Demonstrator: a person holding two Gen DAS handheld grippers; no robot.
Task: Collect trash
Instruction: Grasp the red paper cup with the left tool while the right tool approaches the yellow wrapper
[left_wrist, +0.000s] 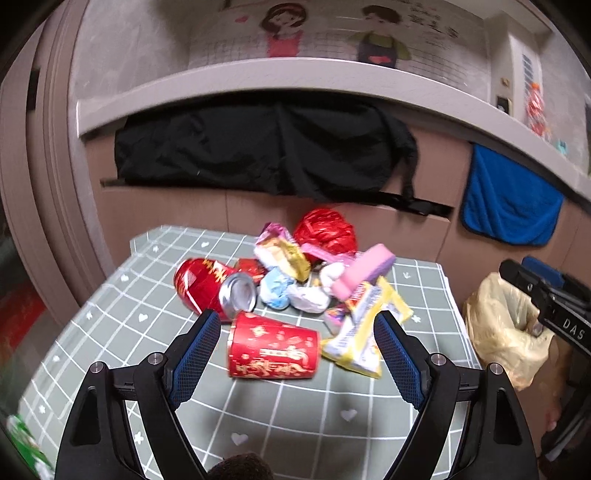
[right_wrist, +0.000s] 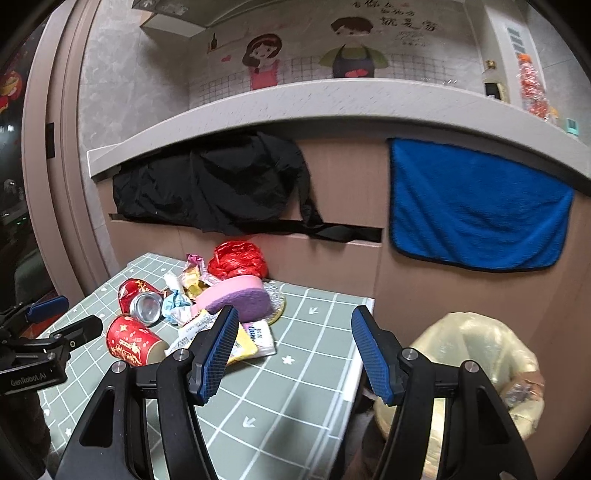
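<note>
Right, you're at the start of a pick: both claws are wide and empty, and nothing from the pile is collected yet by the look of it. Your left gripper (left_wrist: 293, 343) frames the red cup (left_wrist: 272, 350), which lies on its side at the near edge of the trash heap, with the dented can (left_wrist: 216, 286) just behind it and the yellow wrapper (left_wrist: 364, 332) beside it. Your right gripper (right_wrist: 291, 350) hangs open over bare cloth, between the heap and the bin bag (right_wrist: 476, 369). Next, I'd say, bring the left pads down around the cup, close gently so it doesn't crush, then carry it to the bag, which stands off the table's right edge. The table (left_wrist: 295, 417) wears a grey-green checked cloth; behind it are cabinets with a black cloth (left_wrist: 258, 147) and a blue towel (right_wrist: 476, 206) hung under a counter
</note>
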